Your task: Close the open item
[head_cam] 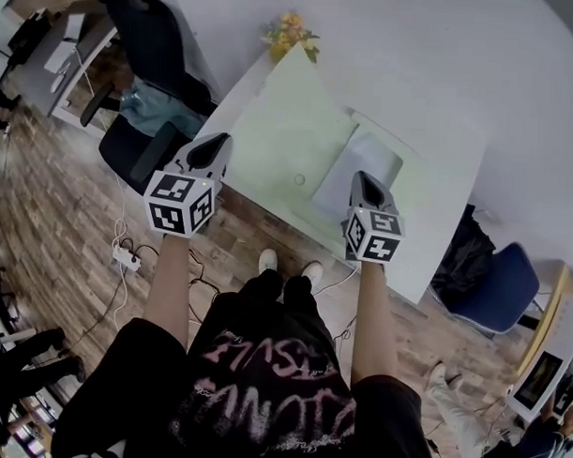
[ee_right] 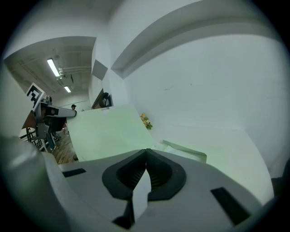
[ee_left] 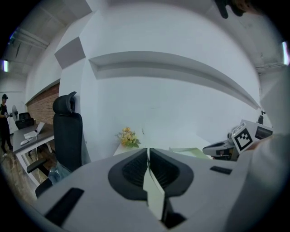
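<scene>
Your left gripper [ee_left: 148,149] has its jaws pressed together on nothing, and your right gripper [ee_right: 146,150] is likewise closed and empty. Both hover by the near edge of the white bench [head_cam: 240,90]. The open item [head_cam: 327,150] lies on it ahead of you, at about 2 o'clock from the left gripper and at 12 o'clock just past the right. Its pale green flap [head_cam: 281,129] spreads toward 10 o'clock from a grey base [head_cam: 364,165]. The fold between them seems to run from 1 to 7 o'clock. The left gripper looks better placed to swing the flap over toward 3 o'clock, while the right sits nearer the base.
</scene>
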